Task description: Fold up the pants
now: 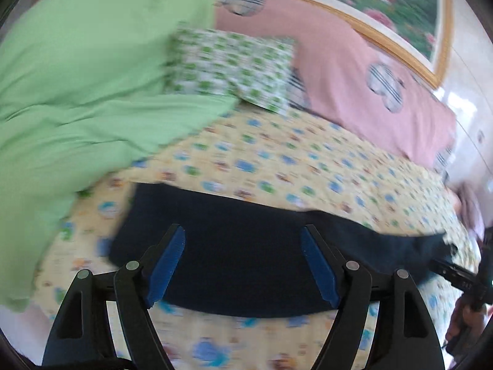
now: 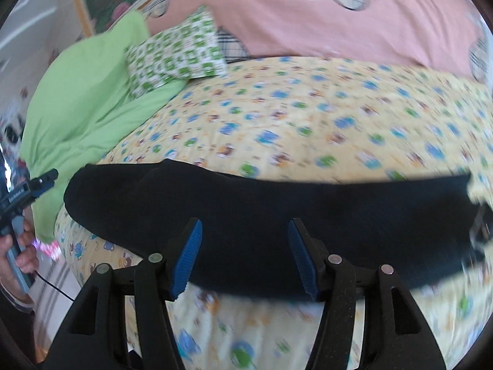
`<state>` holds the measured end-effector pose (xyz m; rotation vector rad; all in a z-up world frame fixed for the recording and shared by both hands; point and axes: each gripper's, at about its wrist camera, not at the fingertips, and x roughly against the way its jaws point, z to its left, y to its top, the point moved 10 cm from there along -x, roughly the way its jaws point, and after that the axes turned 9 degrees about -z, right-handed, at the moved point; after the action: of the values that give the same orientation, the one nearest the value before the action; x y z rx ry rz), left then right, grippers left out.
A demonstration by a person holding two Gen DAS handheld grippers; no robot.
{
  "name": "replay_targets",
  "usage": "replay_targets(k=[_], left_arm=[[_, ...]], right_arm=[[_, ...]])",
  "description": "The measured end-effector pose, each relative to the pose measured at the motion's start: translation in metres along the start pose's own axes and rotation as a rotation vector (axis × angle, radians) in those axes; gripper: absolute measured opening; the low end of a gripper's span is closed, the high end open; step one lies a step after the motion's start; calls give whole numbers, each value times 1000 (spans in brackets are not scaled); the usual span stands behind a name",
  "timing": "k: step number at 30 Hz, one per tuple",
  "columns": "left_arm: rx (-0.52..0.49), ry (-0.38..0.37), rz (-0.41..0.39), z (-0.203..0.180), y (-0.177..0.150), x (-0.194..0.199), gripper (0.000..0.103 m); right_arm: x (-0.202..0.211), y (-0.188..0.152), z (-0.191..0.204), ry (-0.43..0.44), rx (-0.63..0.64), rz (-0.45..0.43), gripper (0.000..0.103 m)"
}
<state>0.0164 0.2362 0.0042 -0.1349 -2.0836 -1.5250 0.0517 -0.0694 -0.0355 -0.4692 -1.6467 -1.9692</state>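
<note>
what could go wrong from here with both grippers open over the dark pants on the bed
1. The left gripper and right gripper are both open and hold nothing, so a shallow pinch may catch only the top layer of the dark pants.
2. The yellow patterned bedsheet lies right under the pants; the pads could grab it too.
3. The green blanket lies close to one end and may get in the way.

Black hand-held gripper [image 1: 242, 265] frames, ribbed blue pads [image 1: 166, 268], silver rivets
</note>
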Motion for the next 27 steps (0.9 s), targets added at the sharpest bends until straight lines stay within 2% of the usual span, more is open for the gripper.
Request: replay_targets(k=[5, 9, 19, 22, 27], left_arm=[[-102, -94, 57, -65, -17, -15, 78], [-144, -162, 108, -103, -31, -25, 78], [-243, -263, 182, -172, -47, -44, 79], [-303, -286, 190, -196, -48, -50, 79], [-401, -379, 257, -246, -58, -67, 79]], right_arm=[[24, -15, -33, -49, -62, -2, 60], [41, -21, -53, -78, -102, -23, 60], [72, -31, -102, -150, -221, -86, 60], [77, -34, -118, -163, -276, -101, 60], [82, -38, -146, -199, -347, -119, 60]])
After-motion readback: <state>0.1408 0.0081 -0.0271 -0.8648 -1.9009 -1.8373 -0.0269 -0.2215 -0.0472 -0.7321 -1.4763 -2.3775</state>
